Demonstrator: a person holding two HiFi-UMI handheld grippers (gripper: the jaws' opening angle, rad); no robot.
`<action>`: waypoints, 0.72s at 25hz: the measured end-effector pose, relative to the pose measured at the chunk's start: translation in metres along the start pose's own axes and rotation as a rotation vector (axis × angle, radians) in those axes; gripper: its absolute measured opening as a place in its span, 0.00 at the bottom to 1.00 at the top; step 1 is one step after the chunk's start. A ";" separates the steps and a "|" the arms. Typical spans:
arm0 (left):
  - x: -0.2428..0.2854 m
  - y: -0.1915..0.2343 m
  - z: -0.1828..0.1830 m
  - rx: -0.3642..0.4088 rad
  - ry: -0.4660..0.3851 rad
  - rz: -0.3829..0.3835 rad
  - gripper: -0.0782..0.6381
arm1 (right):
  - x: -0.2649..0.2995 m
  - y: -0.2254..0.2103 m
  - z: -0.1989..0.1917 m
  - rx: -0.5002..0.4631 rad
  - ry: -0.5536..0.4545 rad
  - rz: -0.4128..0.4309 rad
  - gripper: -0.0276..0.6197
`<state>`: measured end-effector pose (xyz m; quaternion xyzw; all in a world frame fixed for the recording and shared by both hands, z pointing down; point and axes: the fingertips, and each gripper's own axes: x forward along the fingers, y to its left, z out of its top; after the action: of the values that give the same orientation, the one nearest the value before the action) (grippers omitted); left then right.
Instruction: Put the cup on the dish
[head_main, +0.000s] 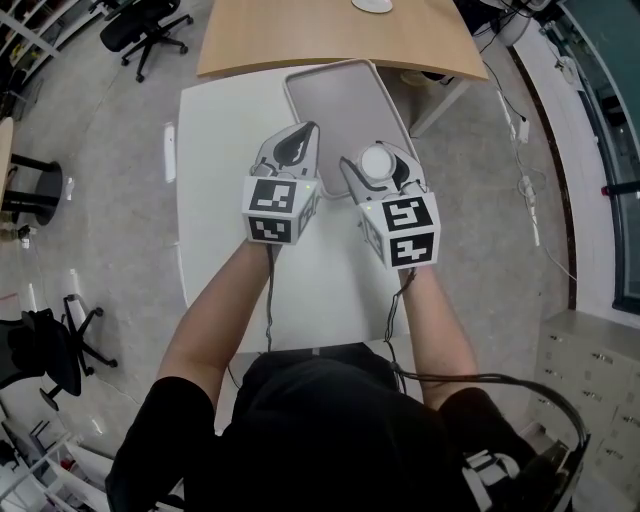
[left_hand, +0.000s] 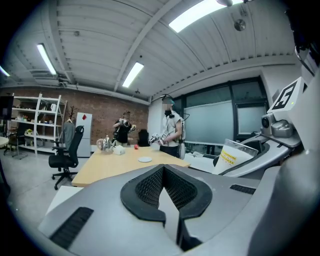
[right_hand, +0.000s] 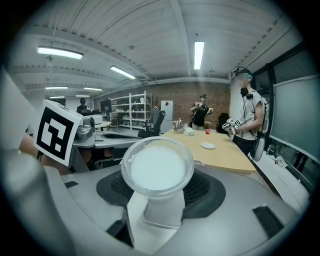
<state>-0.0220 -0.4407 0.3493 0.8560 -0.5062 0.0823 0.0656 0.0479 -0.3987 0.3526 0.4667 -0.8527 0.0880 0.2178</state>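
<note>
Right gripper view: right gripper (right_hand: 159, 196) jaws clamped on clear cup (right_hand: 157, 167), milky-white inside. Head view: left gripper (head_main: 298, 142) at its 9 o'clock, close by, jaws together w/ nothing btwn, both over white table (head_main: 210, 150). Grey tray (head_main: 335, 95) at 12 o'clock, just beyond the tips.

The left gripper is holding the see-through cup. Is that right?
Not quite. It is the right gripper that is holding the see-through cup. The right gripper view shows the cup clamped between its jaws. The left gripper has nothing between its jaws in the left gripper view.
</note>
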 end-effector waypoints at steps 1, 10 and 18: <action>0.002 -0.001 -0.002 -0.006 0.001 0.000 0.11 | 0.001 -0.001 -0.003 0.001 0.004 0.000 0.43; 0.031 -0.003 -0.001 -0.009 0.005 -0.014 0.11 | 0.010 -0.012 -0.016 0.009 0.011 -0.005 0.43; 0.061 0.007 -0.022 0.017 0.031 -0.010 0.11 | 0.041 -0.033 -0.033 0.010 0.019 -0.030 0.43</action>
<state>-0.0010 -0.4924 0.3835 0.8578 -0.4999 0.0994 0.0667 0.0657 -0.4362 0.3993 0.4796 -0.8431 0.0934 0.2246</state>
